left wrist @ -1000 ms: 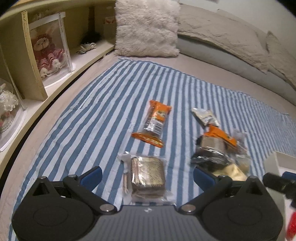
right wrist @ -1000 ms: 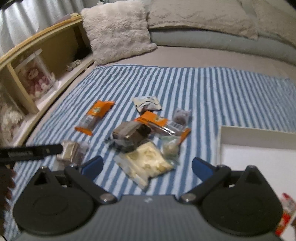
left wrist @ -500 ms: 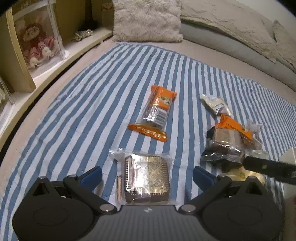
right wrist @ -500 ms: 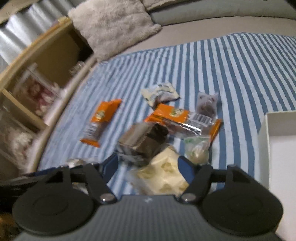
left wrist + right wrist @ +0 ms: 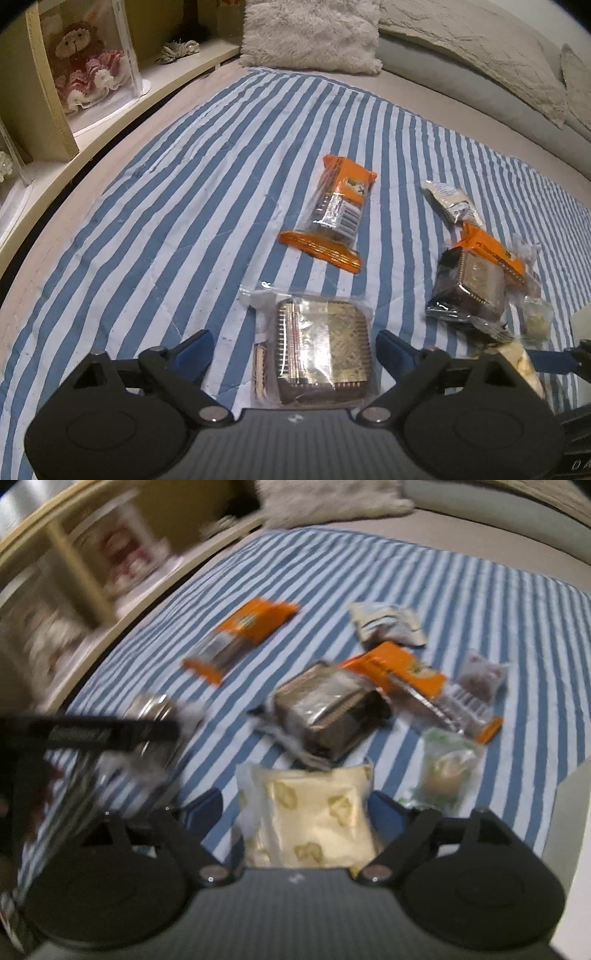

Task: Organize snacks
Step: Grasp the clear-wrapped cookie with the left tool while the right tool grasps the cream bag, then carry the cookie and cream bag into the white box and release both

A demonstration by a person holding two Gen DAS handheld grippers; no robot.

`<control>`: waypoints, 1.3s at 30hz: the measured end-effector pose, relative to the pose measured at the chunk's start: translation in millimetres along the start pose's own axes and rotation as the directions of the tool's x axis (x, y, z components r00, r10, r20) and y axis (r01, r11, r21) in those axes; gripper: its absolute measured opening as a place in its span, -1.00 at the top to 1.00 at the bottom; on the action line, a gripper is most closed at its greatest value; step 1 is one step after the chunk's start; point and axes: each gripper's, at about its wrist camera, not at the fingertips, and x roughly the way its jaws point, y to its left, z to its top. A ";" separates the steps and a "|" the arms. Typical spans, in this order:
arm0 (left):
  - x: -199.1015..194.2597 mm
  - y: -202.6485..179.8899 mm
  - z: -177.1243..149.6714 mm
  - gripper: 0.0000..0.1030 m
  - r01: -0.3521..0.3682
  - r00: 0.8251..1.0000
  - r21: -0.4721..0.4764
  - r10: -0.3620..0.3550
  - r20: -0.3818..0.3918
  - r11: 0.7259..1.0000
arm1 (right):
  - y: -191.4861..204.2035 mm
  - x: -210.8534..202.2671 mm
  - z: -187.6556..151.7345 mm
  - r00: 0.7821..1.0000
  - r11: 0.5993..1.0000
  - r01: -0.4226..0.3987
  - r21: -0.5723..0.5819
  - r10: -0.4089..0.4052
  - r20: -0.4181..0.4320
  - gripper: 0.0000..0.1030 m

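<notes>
On striped cloth (image 5: 155, 221), crinkly clear-wrapped square ridged biscuit pack (image 5: 317, 350)

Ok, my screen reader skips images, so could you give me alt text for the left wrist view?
The left gripper hangs open over a square golden-brown pastry in clear wrap, which lies between its blue-tipped fingers on a blue-and-white striped cloth. Beyond lie an orange-ended snack bar and, to the right, a pile of wrapped snacks.

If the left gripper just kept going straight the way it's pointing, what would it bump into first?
Most likely the clear-wrapped brown cake lying on the striped blanket; it sits right between the left gripper's open fingers, apparently not yet touched.
</notes>
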 end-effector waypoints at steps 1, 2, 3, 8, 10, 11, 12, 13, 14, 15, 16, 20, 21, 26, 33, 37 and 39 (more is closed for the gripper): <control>-0.1 -0.3 0.4 -0.76 0.002 1.000 -0.002 -0.002 0.000 1.000 | 2.1 -0.6 -1.9 1.000 1.000 0.010 -0.011 -0.011 -0.006 -0.69; -0.3 -0.6 0.6 -0.69 0.006 1.000 -0.005 -0.006 -0.001 1.000 | 3.3 -1.1 -4.0 0.999 0.999 0.030 -0.018 -0.030 -0.013 -0.62; -0.5 -1.5 0.8 -0.61 0.009 1.000 -0.008 -0.009 -0.003 1.000 | 5.1 -0.9 -4.3 0.999 0.999 0.047 -0.021 -0.048 -0.018 -0.58; 0.8 -11.3 0.7 -0.39 0.016 0.999 0.023 -0.016 -0.034 1.000 | 14.6 0.3 -8.8 0.992 0.990 0.120 -0.068 -0.122 -0.032 -0.26; 1.2 -15.7 0.2 -0.31 -0.004 0.999 0.051 0.006 -0.041 0.999 | 14.2 -2.7 -9.5 0.989 0.988 0.142 -0.064 -0.145 -0.039 -0.17; 1.2 -16.5 0.2 -0.27 -0.012 0.999 0.058 0.015 -0.043 0.998 | 12.6 -2.8 -8.7 0.988 0.988 0.145 -0.057 -0.147 -0.039 -0.12; 0.6 -16.1 0.3 -0.25 -0.012 0.999 0.057 0.014 -0.043 0.998 | 10.8 -2.8 -7.1 0.988 0.988 0.148 -0.050 -0.150 -0.041 -0.09; -0.7 -15.3 0.6 -0.25 -0.008 0.999 0.051 0.011 -0.042 0.999 | 9.4 -5.0 -6.5 0.988 0.988 0.148 -0.041 -0.150 -0.042 -0.08; -1.9 -14.9 0.9 -0.24 -0.005 0.999 0.049 0.007 -0.040 0.999 | 9.5 -5.9 -6.2 0.988 0.988 0.150 -0.035 -0.151 -0.041 -0.04; -3.2 -14.8 1.0 -0.23 -0.003 0.999 0.048 0.005 -0.037 0.999 | 9.0 -5.3 -4.9 0.987 0.988 0.154 -0.031 -0.155 -0.040 -0.01; -5.7 -15.0 1.1 -0.23 -0.001 0.999 0.048 0.002 -0.034 0.999 | 9.7 -6.5 -4.1 0.986 0.986 0.162 -0.026 -0.163 -0.039 0.00; -22.4 -16.4 2.0 -0.23 0.016 1.000 0.046 -0.016 0.008 0.999 | 11.5 -13.6 -0.7 0.981 0.981 0.191 0.008 -0.191 -0.025 0.04; -28.4 -16.9 1.6 -0.23 0.020 1.000 0.047 -0.021 0.023 0.999 | 11.5 -16.5 -0.1 0.981 0.981 0.194 0.019 -0.194 -0.018 0.04; -58.4 -24.2 -0.7 -0.23 0.027 0.996 0.064 -0.032 0.088 0.998 | 12.9 -42.0 0.3 0.978 0.977 0.201 0.070 -0.205 0.048 0.05; -96.2 -35.7 -6.6 -0.23 0.064 0.988 0.070 -0.073 0.137 0.996 | 19.9 -87.9 -4.2 0.965 0.973 0.185 0.134 -0.206 0.161 0.05; -116.5 -44.0 -12.3 -0.23 0.091 0.981 0.073 -0.102 0.163 0.993 | 25.1 -109.2 -11.8 0.955 0.971 0.179 0.158 -0.210 0.210 0.05; -125.6 -49.9 -14.8 -0.23 0.102 0.977 0.081 -0.115 0.177 0.991 | 26.0 -119.0 -15.5 0.949 0.970 0.178 0.167 -0.214 0.231 0.05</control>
